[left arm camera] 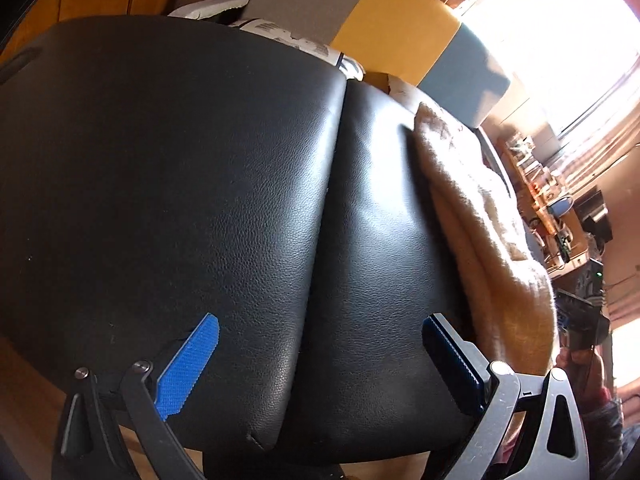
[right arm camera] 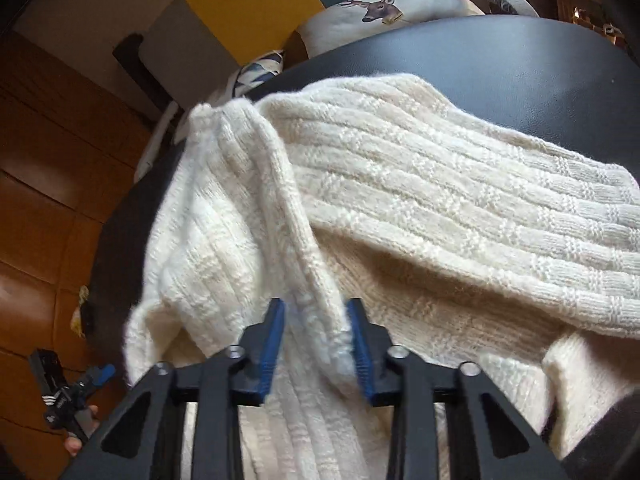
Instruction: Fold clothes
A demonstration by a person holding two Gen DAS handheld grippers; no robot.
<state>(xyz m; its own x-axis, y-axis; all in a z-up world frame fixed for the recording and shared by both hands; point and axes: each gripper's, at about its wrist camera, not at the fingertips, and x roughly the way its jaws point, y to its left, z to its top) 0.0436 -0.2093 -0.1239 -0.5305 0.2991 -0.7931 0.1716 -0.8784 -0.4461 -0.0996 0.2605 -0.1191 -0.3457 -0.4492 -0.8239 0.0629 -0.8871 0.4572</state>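
Sweater [right arm camera: 420, 200], cream ribbed knit, lies on the black leather seat [right arm camera: 520, 72], with most of its body spread flat toward the right of the right wrist view and one part, probably a sleeve or side panel, raised into a ridge running toward the camera.

Right gripper [right arm camera: 316, 344]: jaws closed on that raised ridge of knit, which is pinched between the blue pads [right arm camera: 272, 344]. The hold is judged to serve a fold: lifting one edge lets it be carried over the flat body while the seat supports the remainder.

Left gripper [left arm camera: 320, 360]: jaws spread wide with nothing between them, hovering over bare leather beside the sweater's edge. It is judged to be waiting to pin or take a second edge.

View differences:
- Right wrist view shows the grip, the rib pattern and the layering of the fabric. It also shows the left gripper small at lower left, held in a hand [right arm camera: 80, 432] over the wooden floor [right arm camera: 40, 200], and a deer-print cushion [right arm camera: 380, 8] beyond the seat.
- Left wrist view shows none of the grip. It shows the seat's centre seam [left arm camera: 328, 208], the sweater only as a pale strip along the right edge of the seat, and a bright window [left arm camera: 560, 40] behind
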